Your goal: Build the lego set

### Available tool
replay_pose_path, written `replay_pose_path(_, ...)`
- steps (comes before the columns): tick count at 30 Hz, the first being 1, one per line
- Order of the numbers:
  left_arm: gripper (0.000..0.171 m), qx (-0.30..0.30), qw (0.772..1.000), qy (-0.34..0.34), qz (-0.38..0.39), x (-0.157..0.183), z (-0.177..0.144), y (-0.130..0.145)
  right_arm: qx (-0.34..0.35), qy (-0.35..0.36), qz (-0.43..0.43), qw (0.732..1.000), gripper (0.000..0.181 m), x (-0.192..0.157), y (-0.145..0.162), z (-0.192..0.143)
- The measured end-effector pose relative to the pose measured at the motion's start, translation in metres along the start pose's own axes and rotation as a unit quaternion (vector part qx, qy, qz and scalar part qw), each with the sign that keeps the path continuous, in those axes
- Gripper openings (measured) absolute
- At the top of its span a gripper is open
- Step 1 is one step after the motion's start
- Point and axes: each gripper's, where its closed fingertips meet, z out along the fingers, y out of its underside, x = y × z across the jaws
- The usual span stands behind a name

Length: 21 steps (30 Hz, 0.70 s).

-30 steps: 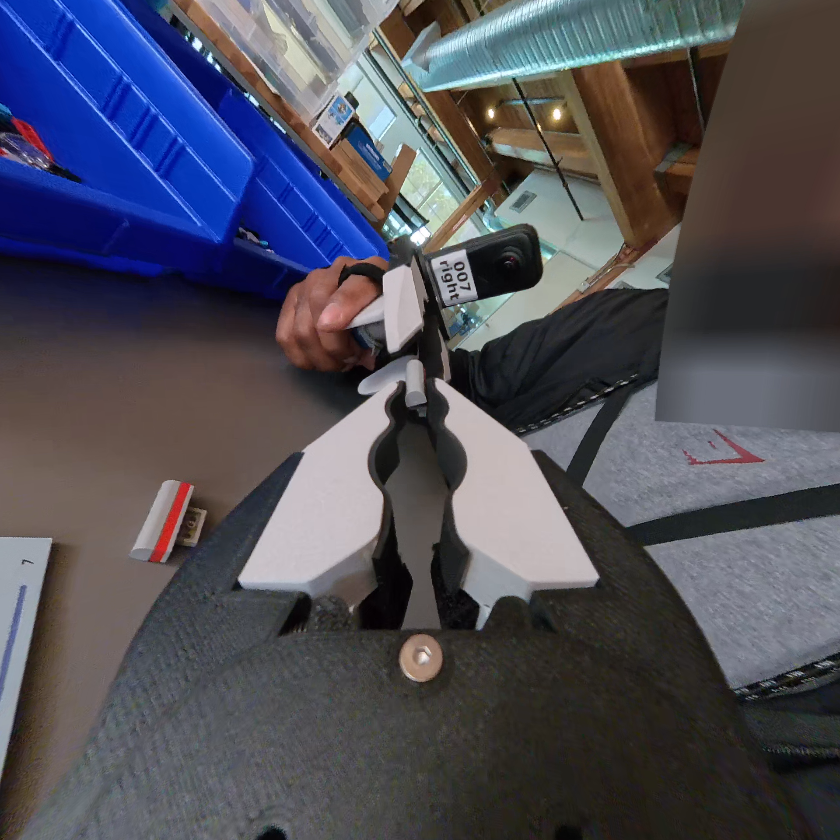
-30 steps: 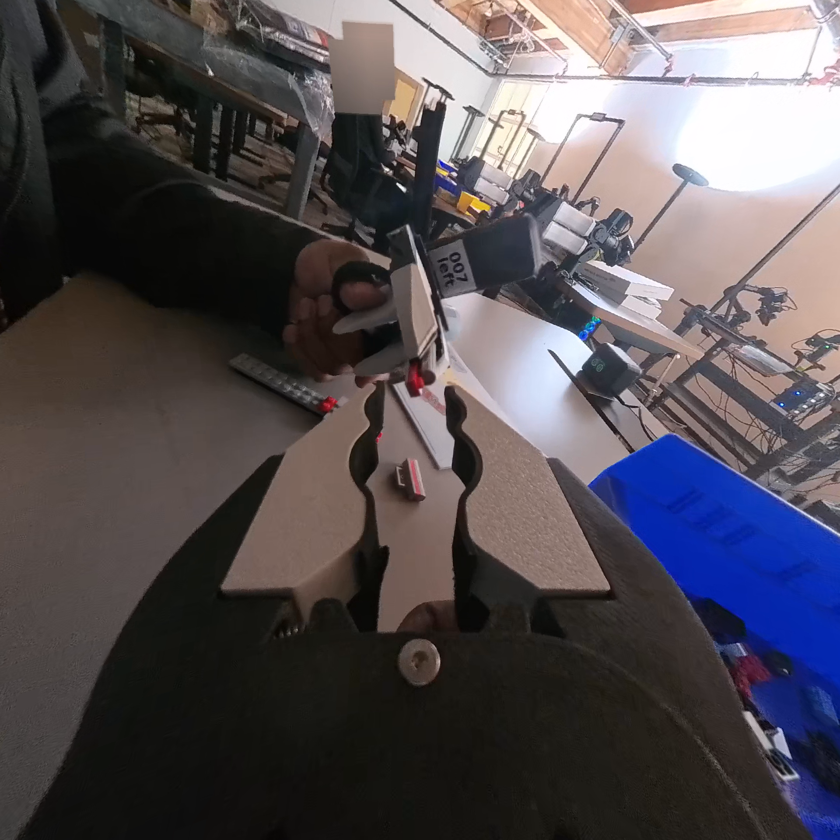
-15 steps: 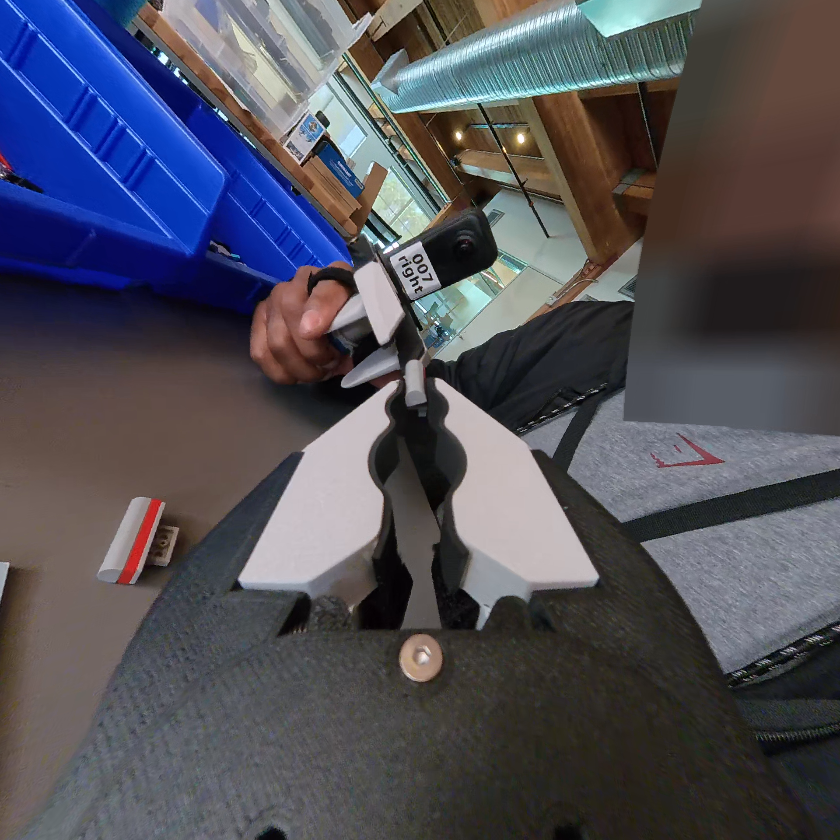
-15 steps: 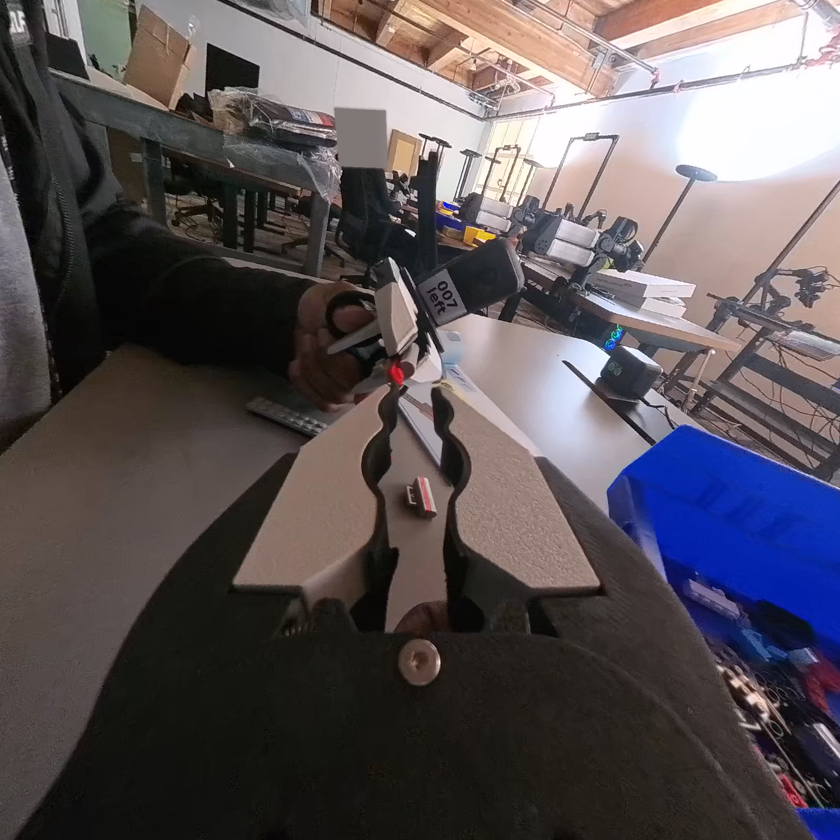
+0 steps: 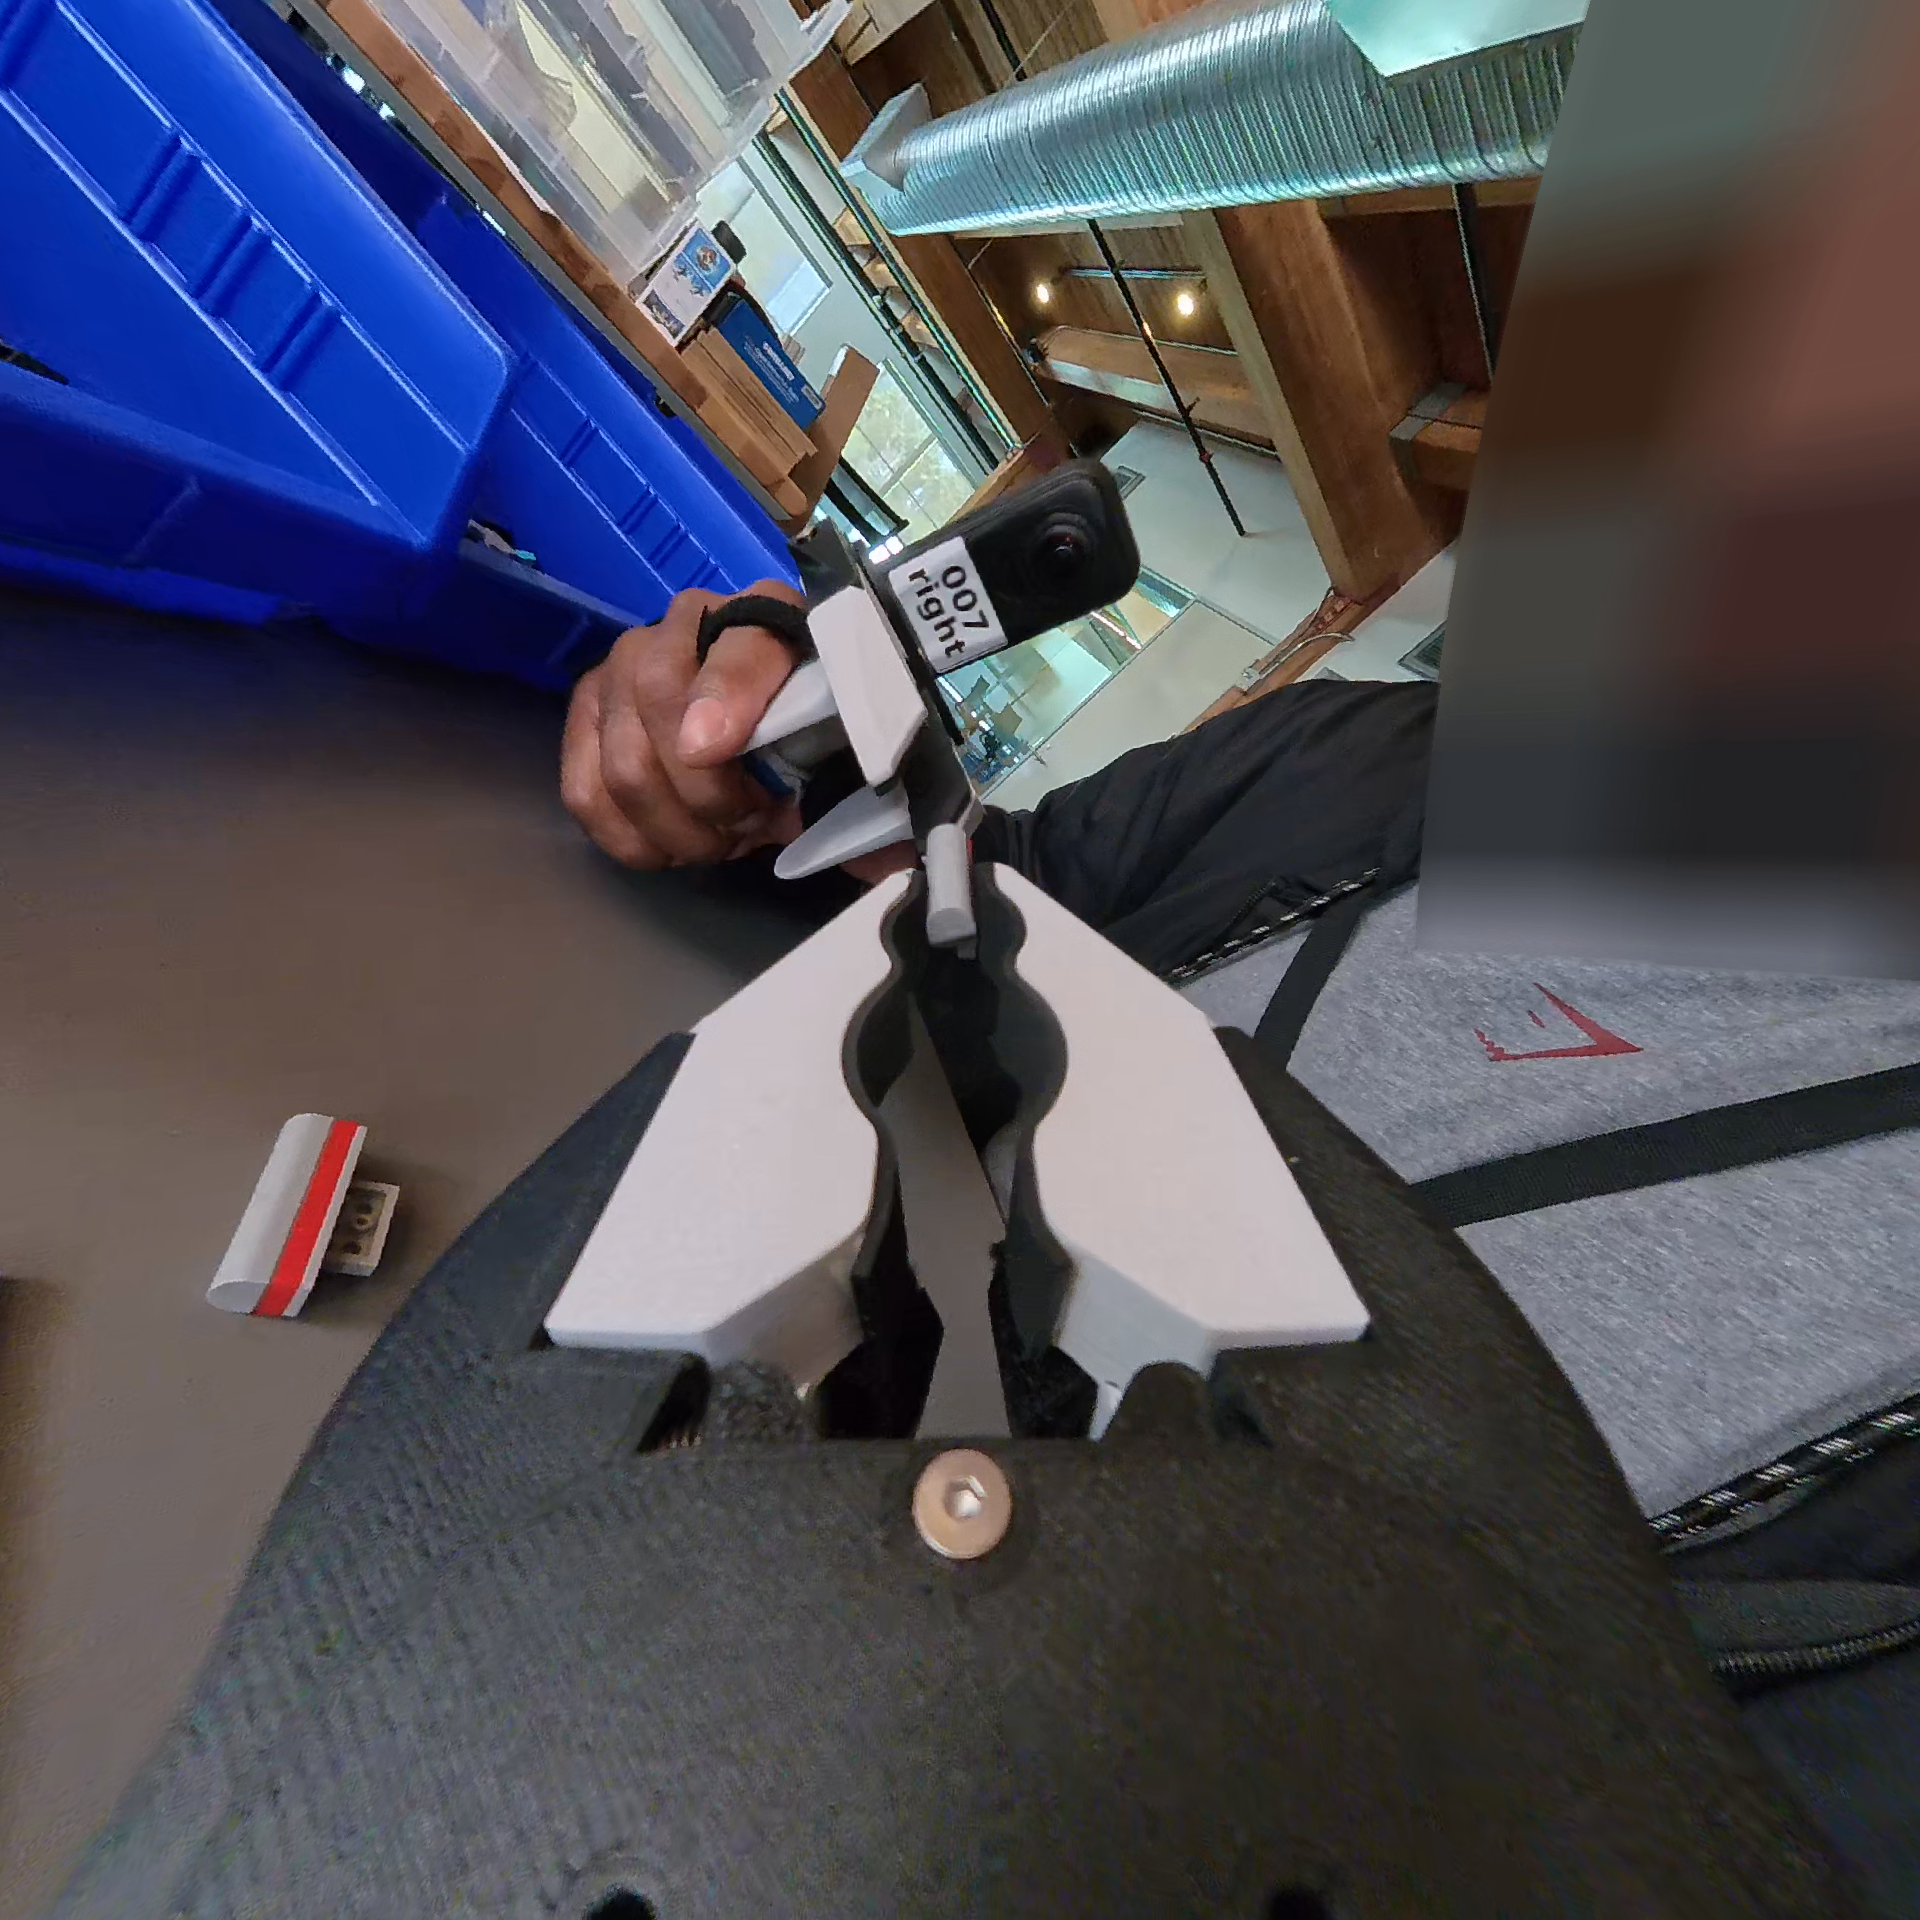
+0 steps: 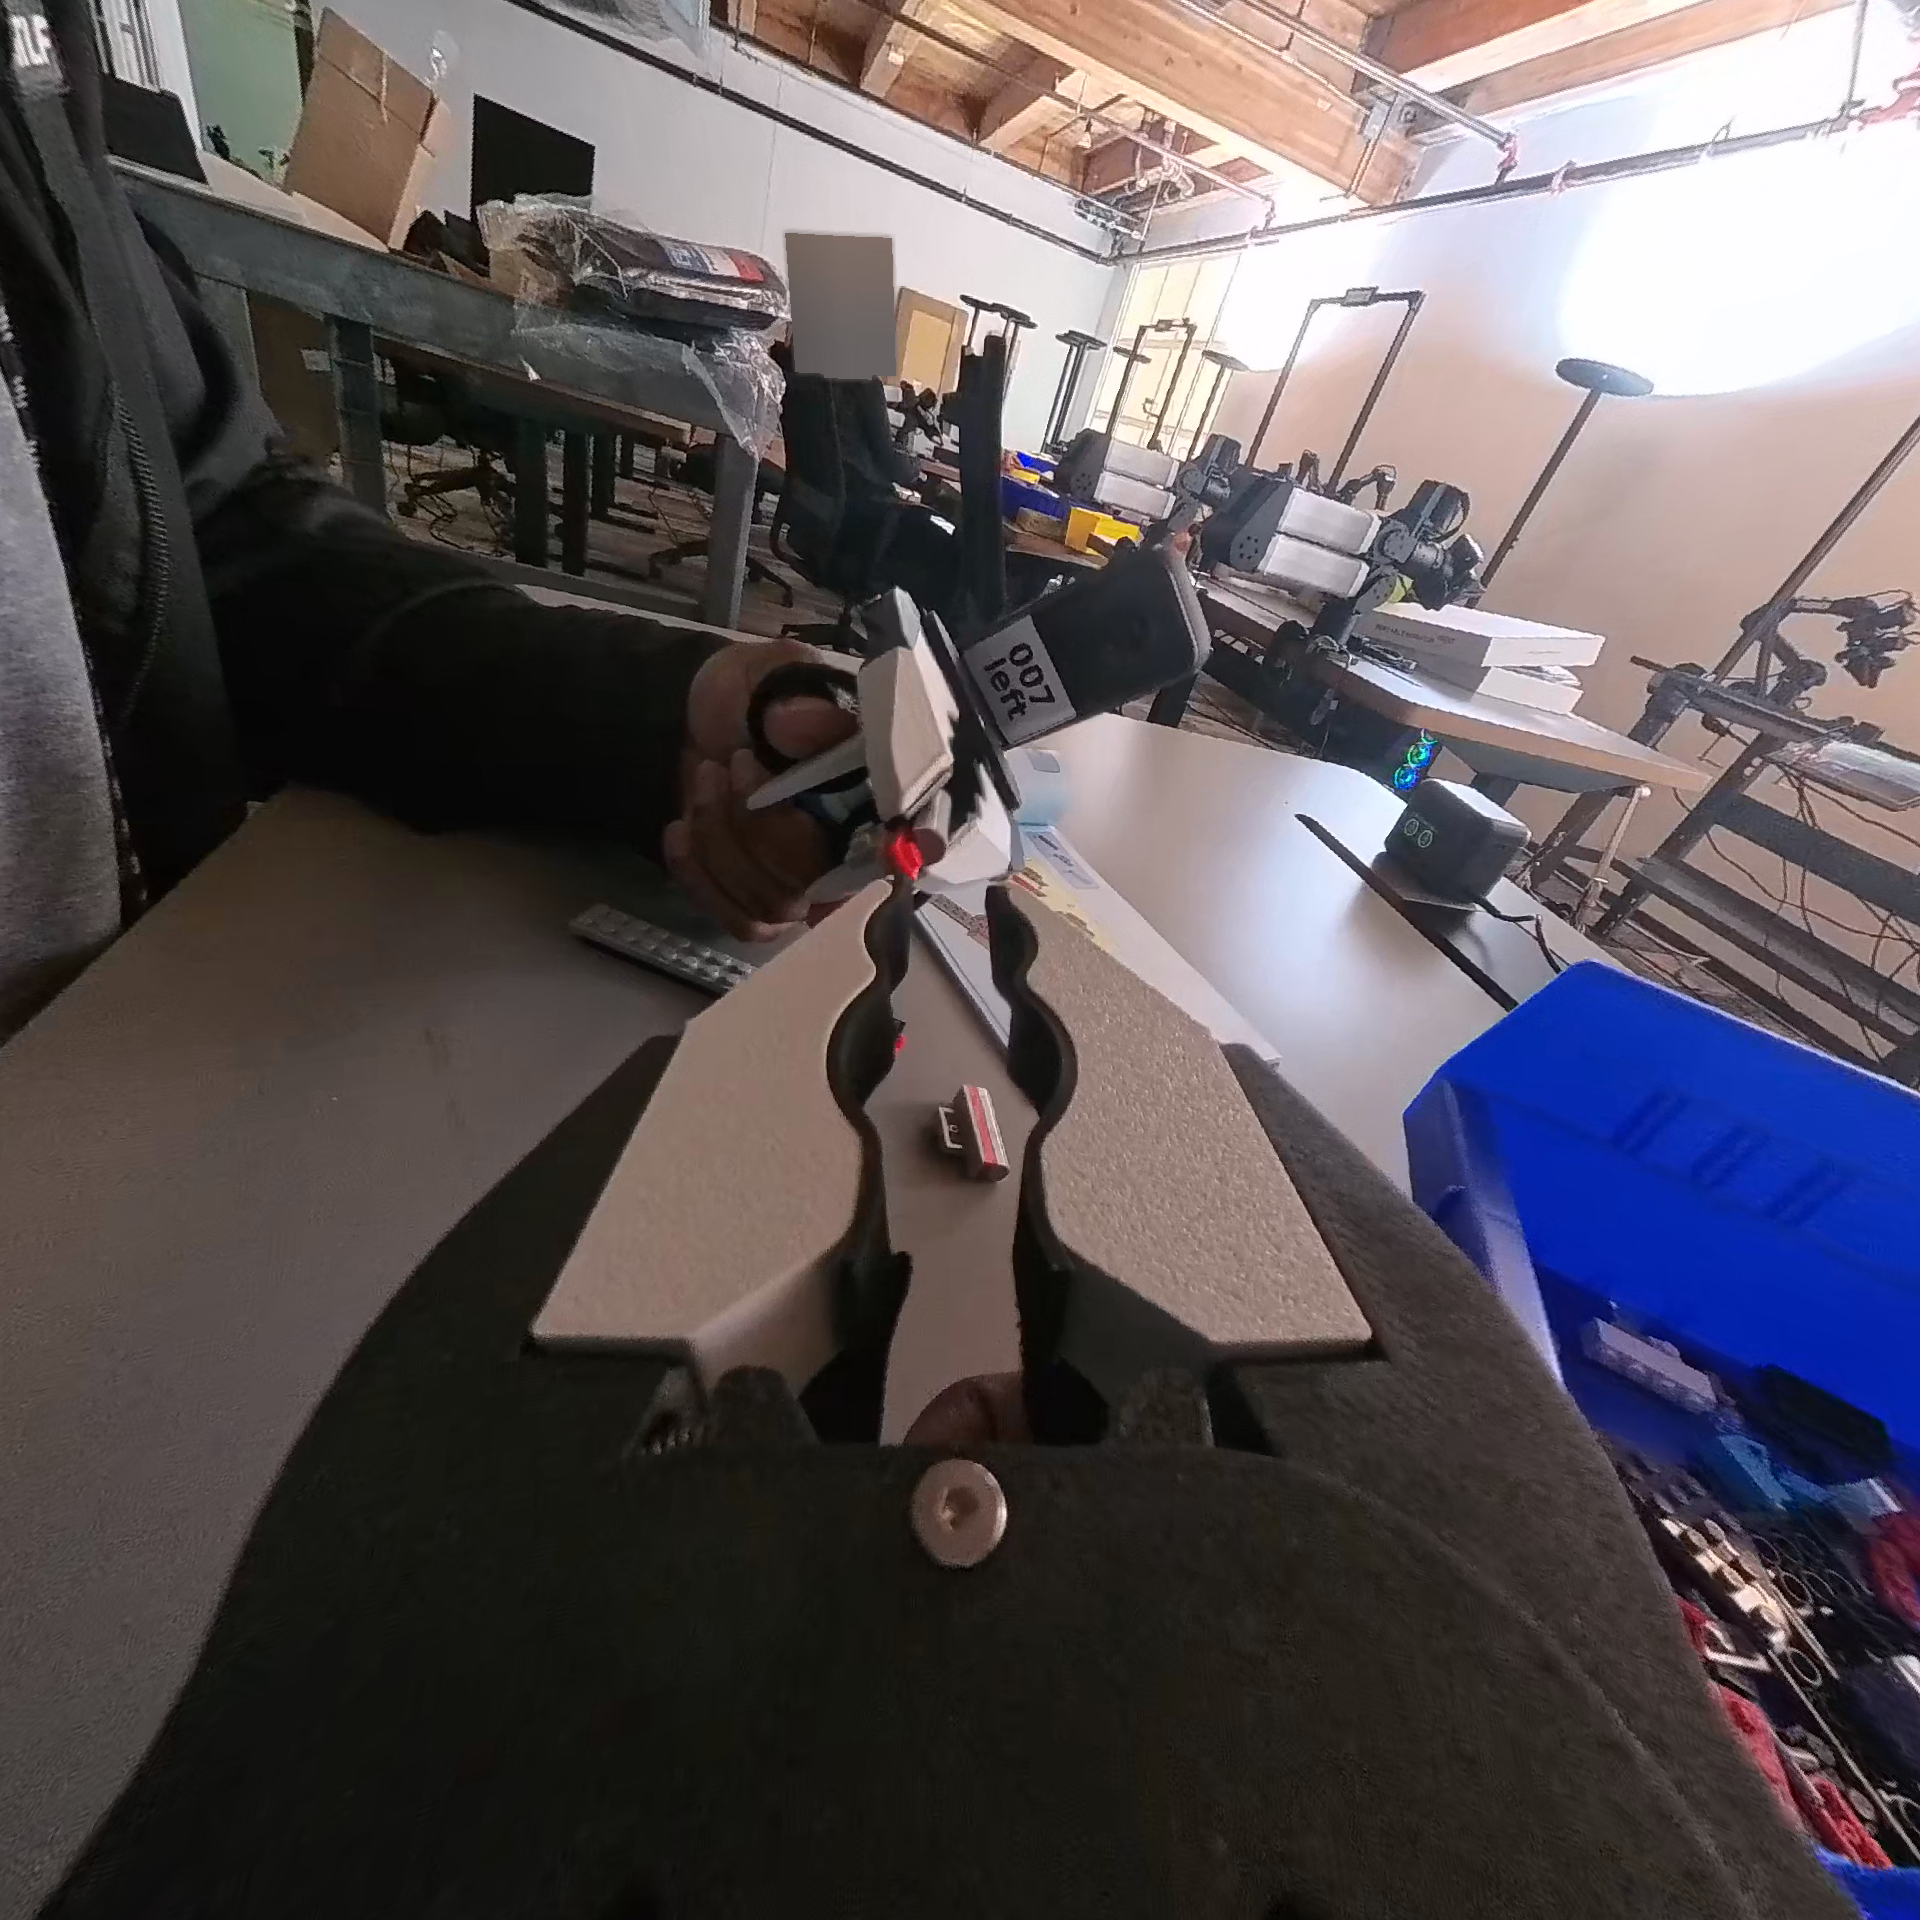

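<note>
My left gripper [image 5: 948, 896] is shut on a small grey lego piece [image 5: 948, 883] and holds it above the dark table. In the right wrist view the left gripper [image 6: 914, 857] faces me, and the piece shows a red end [image 6: 906, 854]. My right gripper [image 6: 940, 904] is partly open, and its tips sit right at that red end with a gap between them. In the left wrist view the right gripper [image 5: 935, 826] meets the far end of the grey piece. A grey piece with a red stripe [image 5: 296, 1216] lies on the table, and it also shows between my right fingers [image 6: 971, 1132].
Blue bins [image 5: 260, 364] stand at the back of the table; one with several loose parts [image 6: 1662, 1195] is at my right. A grey studded plate [image 6: 665, 945] and an instruction booklet [image 6: 1101, 977] lie behind the grippers. A black device [image 6: 1455, 842] sits farther off. The grippers are tip to tip, or close to it.
My right gripper's jaws have narrowed and its tips have moved up to the piece in the left gripper. The left gripper has stayed shut on that piece.
</note>
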Motion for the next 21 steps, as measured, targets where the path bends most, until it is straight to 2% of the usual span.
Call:
replay_pose_path(13, 0.007, 0.002, 0.999, -0.033, 0.032, -0.005, 0.000, -0.003, -0.004, 0.006, 0.014, 1.000, 0.019, 0.003, 0.003, 0.001)
replay_pose_path(16, 0.007, 0.025, 0.996, -0.055, 0.065, -0.005, -0.005, -0.014, -0.004, 0.012, 0.027, 1.000, 0.023, 0.005, 0.004, 0.003)
replay_pose_path(21, 0.007, 0.042, 0.978, -0.119, 0.167, -0.005, -0.013, -0.028, -0.007, 0.047, 0.065, 0.997, 0.023, 0.014, 0.009, 0.013)
